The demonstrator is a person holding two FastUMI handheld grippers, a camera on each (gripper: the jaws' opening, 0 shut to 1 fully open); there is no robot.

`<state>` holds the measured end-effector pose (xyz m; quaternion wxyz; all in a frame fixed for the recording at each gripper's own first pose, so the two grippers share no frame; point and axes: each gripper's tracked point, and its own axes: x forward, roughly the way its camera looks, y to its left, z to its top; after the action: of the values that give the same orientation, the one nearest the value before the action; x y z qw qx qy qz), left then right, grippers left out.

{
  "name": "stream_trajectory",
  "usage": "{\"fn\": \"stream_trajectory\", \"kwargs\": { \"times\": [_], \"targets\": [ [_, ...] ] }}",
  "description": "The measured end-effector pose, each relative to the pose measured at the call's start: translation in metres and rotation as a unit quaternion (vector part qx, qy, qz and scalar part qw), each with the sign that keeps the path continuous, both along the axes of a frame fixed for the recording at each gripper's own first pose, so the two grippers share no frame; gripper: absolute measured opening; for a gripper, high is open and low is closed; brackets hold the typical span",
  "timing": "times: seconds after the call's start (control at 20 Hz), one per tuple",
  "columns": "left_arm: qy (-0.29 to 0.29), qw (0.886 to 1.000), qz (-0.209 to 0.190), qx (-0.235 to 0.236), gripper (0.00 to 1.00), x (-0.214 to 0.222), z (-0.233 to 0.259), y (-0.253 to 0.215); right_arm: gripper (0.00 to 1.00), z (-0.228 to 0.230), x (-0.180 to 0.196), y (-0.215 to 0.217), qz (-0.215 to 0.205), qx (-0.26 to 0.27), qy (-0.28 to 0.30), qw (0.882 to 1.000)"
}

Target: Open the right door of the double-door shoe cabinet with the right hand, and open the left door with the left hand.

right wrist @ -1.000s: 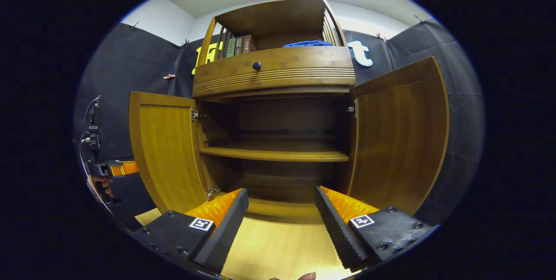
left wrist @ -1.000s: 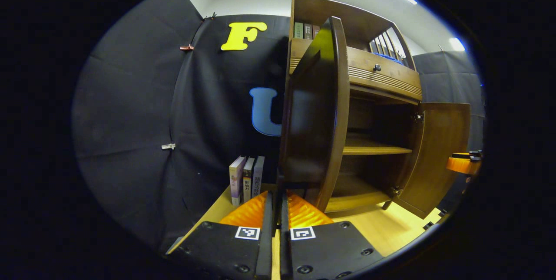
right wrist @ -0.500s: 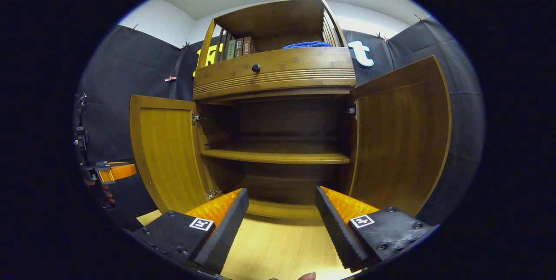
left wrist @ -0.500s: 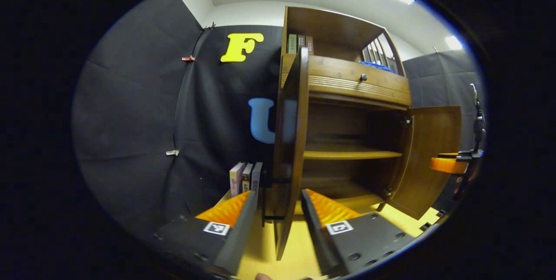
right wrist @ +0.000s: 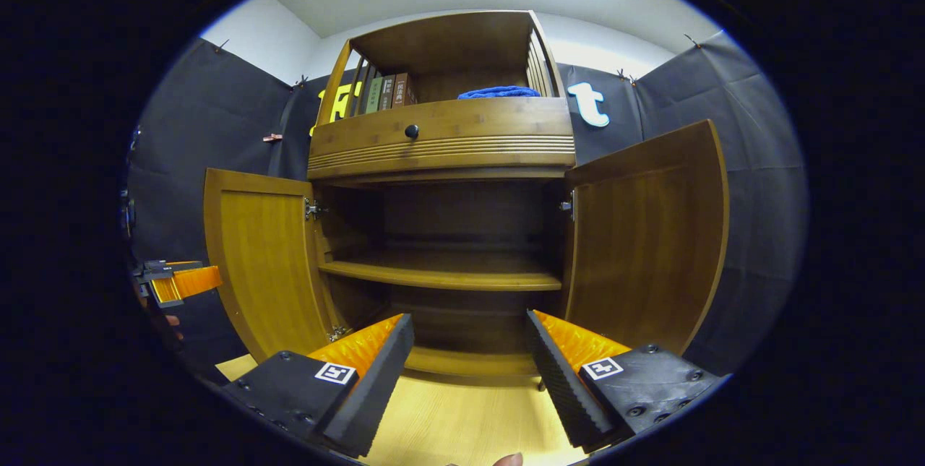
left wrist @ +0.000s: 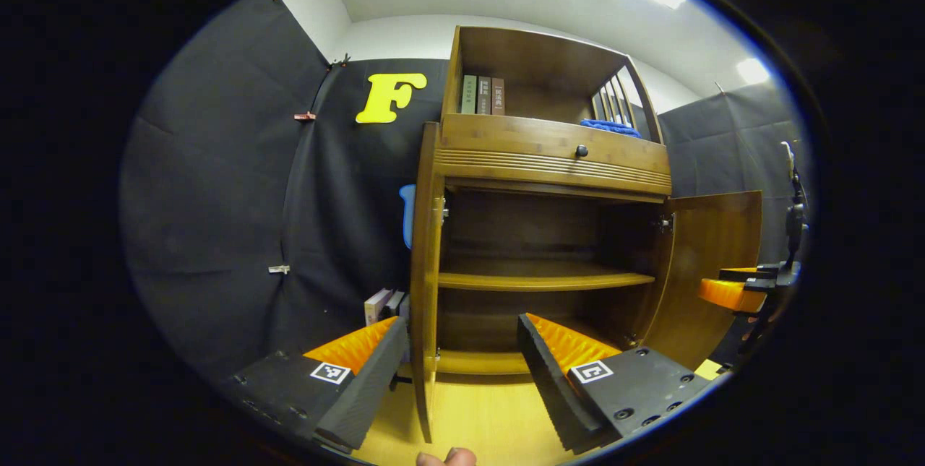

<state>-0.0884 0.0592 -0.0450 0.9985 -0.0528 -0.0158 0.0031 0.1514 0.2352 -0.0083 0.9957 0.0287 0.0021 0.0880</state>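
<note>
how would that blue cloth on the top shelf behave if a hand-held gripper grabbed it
The blue cloth lies low and rumpled on the cabinet's upper shelf, so it is probably soft and floppy, sagging from a pinch rather than keeping its shape. It looks thin, so likely light. Nothing suggests it would roll or break, though it might snag on the side slats.

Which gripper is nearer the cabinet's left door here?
Left. The left gripper has its open jaws either side of the left door's outer edge, not touching. The right gripper faces the cabinet's middle, apart from that door.
</note>
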Motion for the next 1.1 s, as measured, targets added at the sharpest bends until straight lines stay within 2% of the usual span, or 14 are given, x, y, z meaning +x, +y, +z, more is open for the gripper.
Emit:
{"fn": "stream_trajectory", "kwargs": {
  "times": [0.25, 0.3, 0.6, 0.7, 0.8, 1.1],
  "targets": [
    [0.0, 1.0, -0.016, 0.011, 0.95, 0.009, 0.004, -0.03, 0.98, 0.006, 0.0, 0.0, -0.015, -0.002, -0.008, 1.0],
    [0.0, 1.0, -0.012, 0.014, 0.95, 0.011, 0.005, -0.032, 0.92, 0.006, -0.001, 0.0, -0.018, -0.003, -0.009, 1.0],
    [-0.002, 0.999, -0.01, 0.034, 0.95, 0.02, 0.009, -0.054, 0.92, 0.006, 0.0, 0.0, -0.038, 0.003, -0.009, 0.999],
    [0.002, 1.0, -0.01, 0.028, 0.95, 0.023, 0.008, -0.06, 1.0, 0.008, 0.0, 0.002, -0.041, 0.001, -0.012, 0.999],
    [0.002, 1.0, -0.005, 0.029, 0.95, 0.026, 0.008, -0.062, 0.92, 0.01, 0.0, 0.006, -0.04, -0.001, -0.014, 0.999],
    [-0.004, 0.999, -0.016, 0.04, 0.93, 0.031, 0.012, -0.073, 0.92, 0.009, 0.0, 0.011, -0.04, 0.002, -0.012, 0.999]
  ]
}}
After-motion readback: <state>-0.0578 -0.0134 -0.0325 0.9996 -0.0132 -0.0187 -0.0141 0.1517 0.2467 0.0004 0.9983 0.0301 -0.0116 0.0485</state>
